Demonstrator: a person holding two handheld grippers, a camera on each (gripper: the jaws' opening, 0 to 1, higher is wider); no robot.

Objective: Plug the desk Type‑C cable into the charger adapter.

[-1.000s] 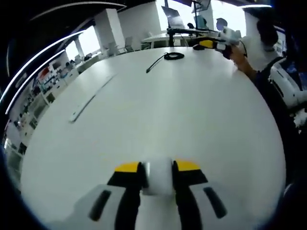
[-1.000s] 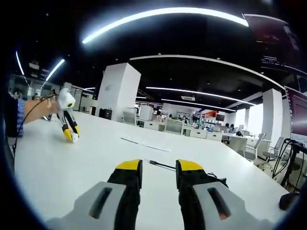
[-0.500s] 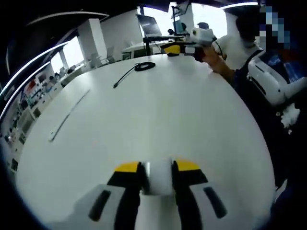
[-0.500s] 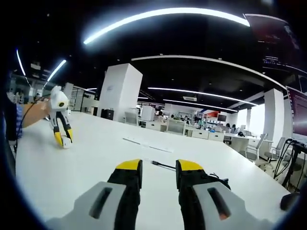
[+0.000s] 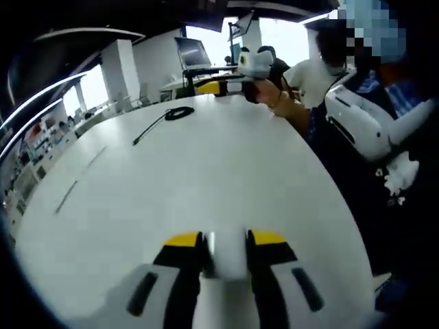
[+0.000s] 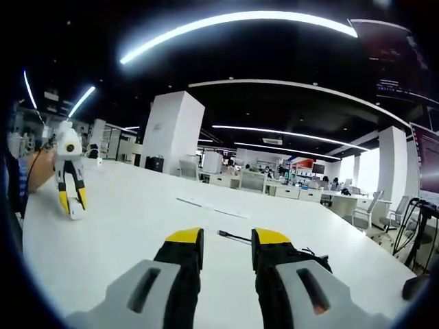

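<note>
Across the white desk [image 5: 226, 157] lies the coiled black cable [image 5: 164, 118] — far end, open-plan office behind. Left gripper [image 5: 226, 248] jaws clamp the white adapter [image 5: 226, 252]; right gripper [image 6: 226, 250] jaws stand narrowly apart, holding nothing — its cable plug [image 6: 223, 234] just ahead.

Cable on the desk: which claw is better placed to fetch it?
Probably the right. The right claw is open with the cable lying just beyond it, while the left claw is shut on the white adapter.

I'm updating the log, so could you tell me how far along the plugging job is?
Done: the left gripper holds the white charger. In hand: the right gripper, jaws open, faces the black cable on the table. Left: grasping the cable and plugging it in.
</note>
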